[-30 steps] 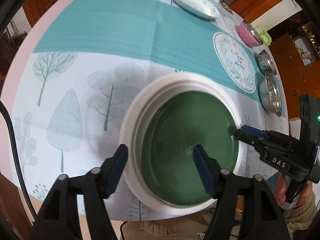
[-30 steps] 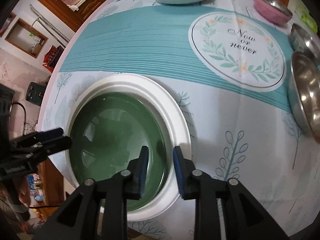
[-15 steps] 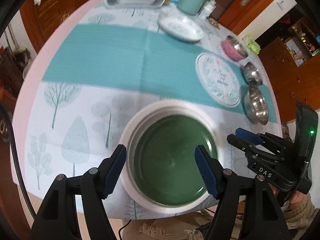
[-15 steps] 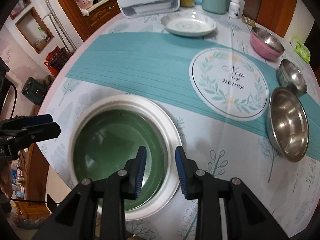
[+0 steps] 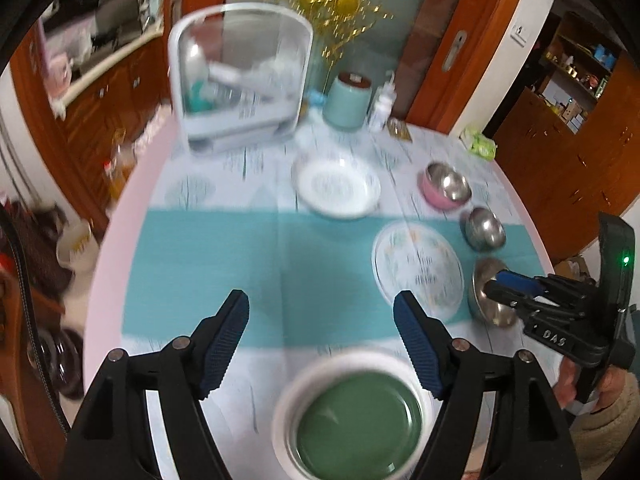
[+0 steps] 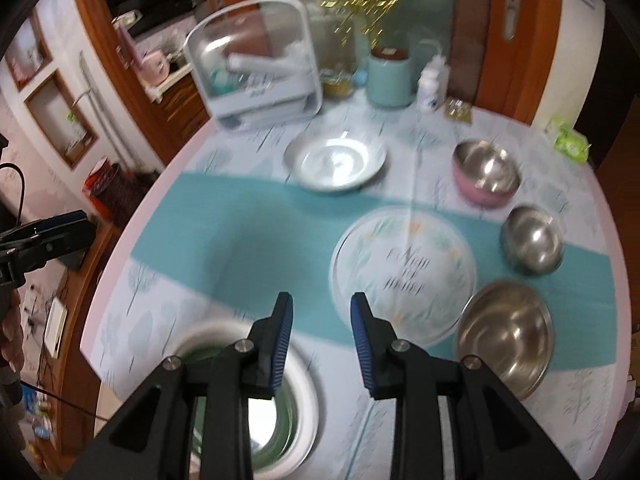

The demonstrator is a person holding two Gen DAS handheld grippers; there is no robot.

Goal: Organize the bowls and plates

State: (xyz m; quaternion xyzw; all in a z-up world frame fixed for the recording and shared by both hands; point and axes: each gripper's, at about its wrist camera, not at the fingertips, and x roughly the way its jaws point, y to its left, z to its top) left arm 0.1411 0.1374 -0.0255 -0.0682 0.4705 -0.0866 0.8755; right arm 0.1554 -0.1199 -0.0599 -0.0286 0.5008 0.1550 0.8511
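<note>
Left wrist view: the left gripper (image 5: 321, 340) hangs above the table with its jaws spread wide and nothing between them. Below it, at the near edge of the round table (image 5: 120, 248), the green plate (image 5: 358, 428) sits nested inside the white plate (image 5: 284, 412). Across the teal band lies a patterned white plate (image 5: 336, 188) — beyond it stand a clear dish rack (image 5: 240, 80) and a teal canister (image 5: 347, 100). Along the right side sit three bowls: the pink bowl (image 5: 445, 190), the small steel bowl (image 5: 483, 228) and the large steel bowl (image 5: 486, 300), the last partly hidden by the right gripper (image 5: 508, 286). The printed round emblem (image 5: 418, 268) lies just beside them. The picture is motion-blurred.

Right wrist view: the right gripper (image 6: 321, 338) is empty, its blue pads apart by a moderate gap. The green plate (image 6: 280, 416) in the white plate (image 6: 306, 392) lies under its left finger, largely covered. The patterned white plate (image 6: 335, 164), pink bowl (image 6: 486, 178), small steel bowl (image 6: 534, 240) and large steel bowl (image 6: 506, 334) rest separately — none stacked. The left gripper (image 6: 52, 236) appears at the left edge; its opening cannot be judged here.
</note>
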